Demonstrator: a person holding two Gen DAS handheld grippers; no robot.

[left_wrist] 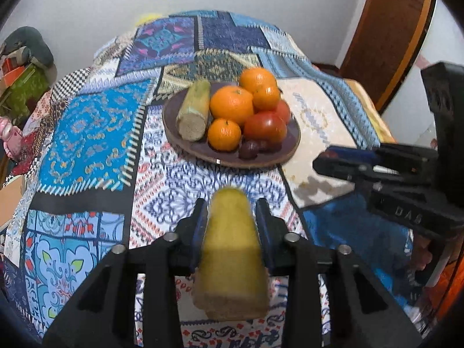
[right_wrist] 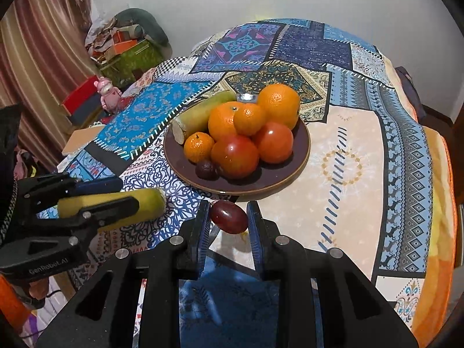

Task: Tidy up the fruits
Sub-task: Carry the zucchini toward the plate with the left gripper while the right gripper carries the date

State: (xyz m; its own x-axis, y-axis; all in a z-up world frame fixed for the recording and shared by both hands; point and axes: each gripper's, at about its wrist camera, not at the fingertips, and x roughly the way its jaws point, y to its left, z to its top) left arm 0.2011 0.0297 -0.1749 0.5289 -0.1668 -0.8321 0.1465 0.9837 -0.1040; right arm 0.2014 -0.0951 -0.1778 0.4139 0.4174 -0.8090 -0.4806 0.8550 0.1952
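Note:
A brown plate (left_wrist: 185, 142) on the patchwork cloth holds several oranges (left_wrist: 231, 105), two red tomatoes (left_wrist: 265, 127), small dark fruits (left_wrist: 249, 148) and a yellow-green cane stalk piece (left_wrist: 195, 110). My left gripper (left_wrist: 232, 217) is shut on a second yellow-green stalk piece (left_wrist: 230, 255), held above the cloth in front of the plate; it also shows in the right wrist view (right_wrist: 116, 206). My right gripper (right_wrist: 228, 217) is shut on a small dark red fruit (right_wrist: 229, 217) just before the plate's near rim (right_wrist: 301, 159).
The table with the patchwork cloth (right_wrist: 362, 133) fills both views. A pink toy (right_wrist: 108, 91) and piled boxes (right_wrist: 121, 49) stand off the table's left side. A curtain (right_wrist: 34, 43) hangs at the left, a wooden door (left_wrist: 388, 29) at the right.

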